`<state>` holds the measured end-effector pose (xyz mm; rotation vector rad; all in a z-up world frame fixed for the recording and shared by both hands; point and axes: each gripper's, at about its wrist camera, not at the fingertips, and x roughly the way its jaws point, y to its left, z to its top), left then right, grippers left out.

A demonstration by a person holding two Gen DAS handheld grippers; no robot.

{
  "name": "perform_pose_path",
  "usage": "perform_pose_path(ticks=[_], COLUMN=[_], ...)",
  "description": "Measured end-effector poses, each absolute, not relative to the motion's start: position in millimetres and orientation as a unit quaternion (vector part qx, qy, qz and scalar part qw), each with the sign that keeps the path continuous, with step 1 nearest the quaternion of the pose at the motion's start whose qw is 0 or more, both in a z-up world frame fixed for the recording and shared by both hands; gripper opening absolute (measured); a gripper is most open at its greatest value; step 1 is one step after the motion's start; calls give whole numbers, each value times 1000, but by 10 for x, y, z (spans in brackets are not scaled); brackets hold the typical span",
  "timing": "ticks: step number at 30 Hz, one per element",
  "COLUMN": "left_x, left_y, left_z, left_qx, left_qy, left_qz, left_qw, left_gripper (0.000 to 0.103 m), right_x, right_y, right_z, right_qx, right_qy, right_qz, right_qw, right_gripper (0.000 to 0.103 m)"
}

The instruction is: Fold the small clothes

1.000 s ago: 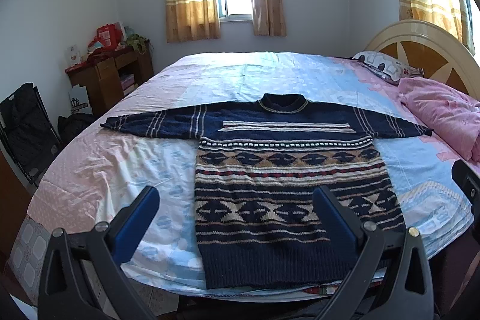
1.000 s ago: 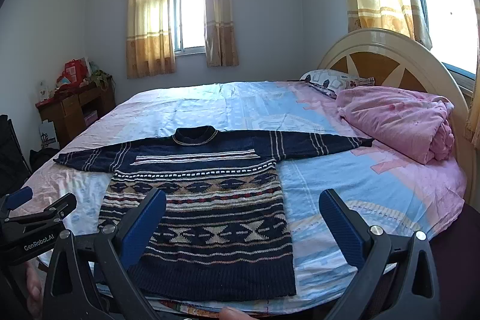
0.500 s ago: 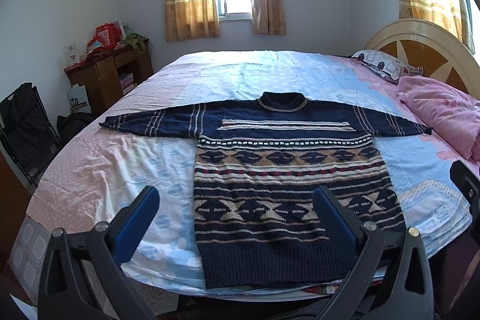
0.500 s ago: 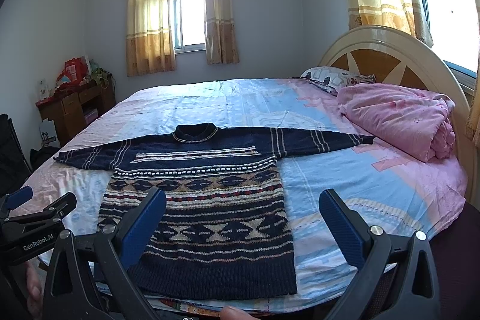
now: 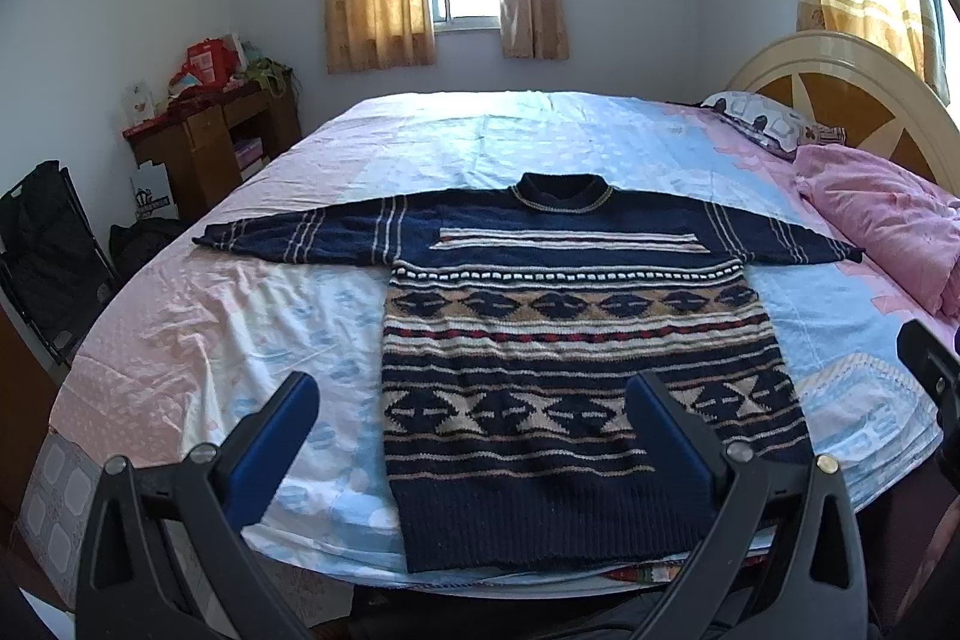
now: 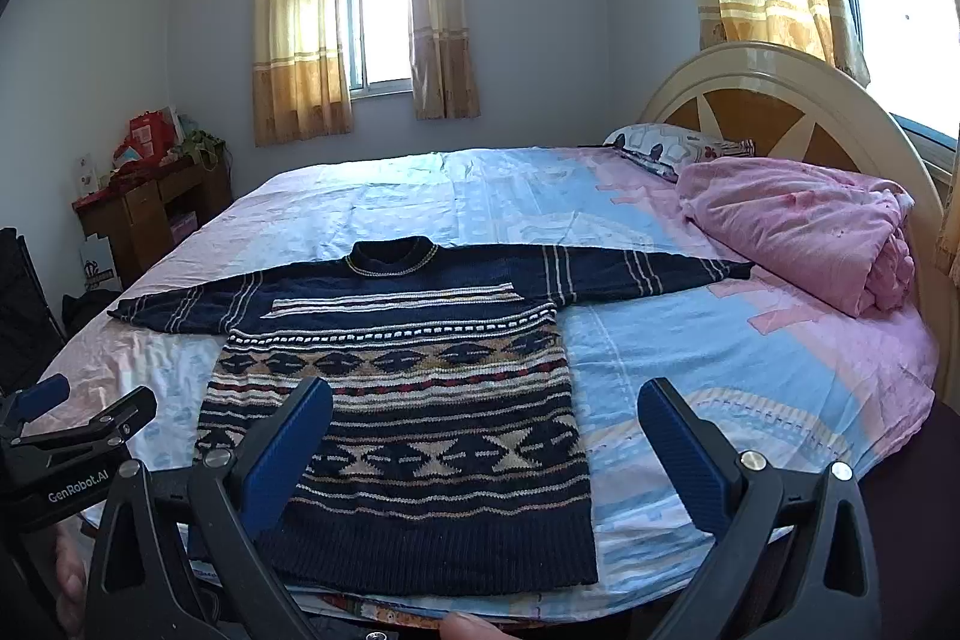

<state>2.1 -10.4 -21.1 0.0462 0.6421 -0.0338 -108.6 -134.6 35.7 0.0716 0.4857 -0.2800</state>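
A navy patterned sweater (image 5: pixel 558 340) lies flat, face up, on the bed with both sleeves spread out to the sides; it also shows in the right wrist view (image 6: pixel 408 388). My left gripper (image 5: pixel 471 400) is open and empty, held above the bed's near edge in front of the sweater's hem. My right gripper (image 6: pixel 483 406) is open and empty, held over the near edge beside the sweater's right side. The left gripper (image 6: pixel 60 418) also shows at the left edge of the right wrist view.
The bed (image 5: pixel 240 328) has a pink and blue sheet. A folded pink quilt (image 6: pixel 804 226) and a pillow (image 6: pixel 666 142) lie by the headboard (image 6: pixel 780 100) at right. A wooden desk (image 5: pixel 210 148) and a black chair (image 5: pixel 42 250) stand at left.
Both views have shifted very slightly; the sweater sits a touch lower in the right wrist view. Both grippers stay open and the sweater has not moved.
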Motion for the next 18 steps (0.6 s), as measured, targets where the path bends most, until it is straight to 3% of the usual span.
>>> perform_pose_path(ticks=[18], left_x=[466], left_y=[-198], left_z=[-547], left_qx=[25], left_qy=[388], left_qz=[-58], left_qw=[920], left_gripper=[103], right_x=[-688], right_y=[-1594], right_z=[-12], right_qx=[43], right_qy=[287], right_qz=[-137], right_qw=[947], right_gripper=[102])
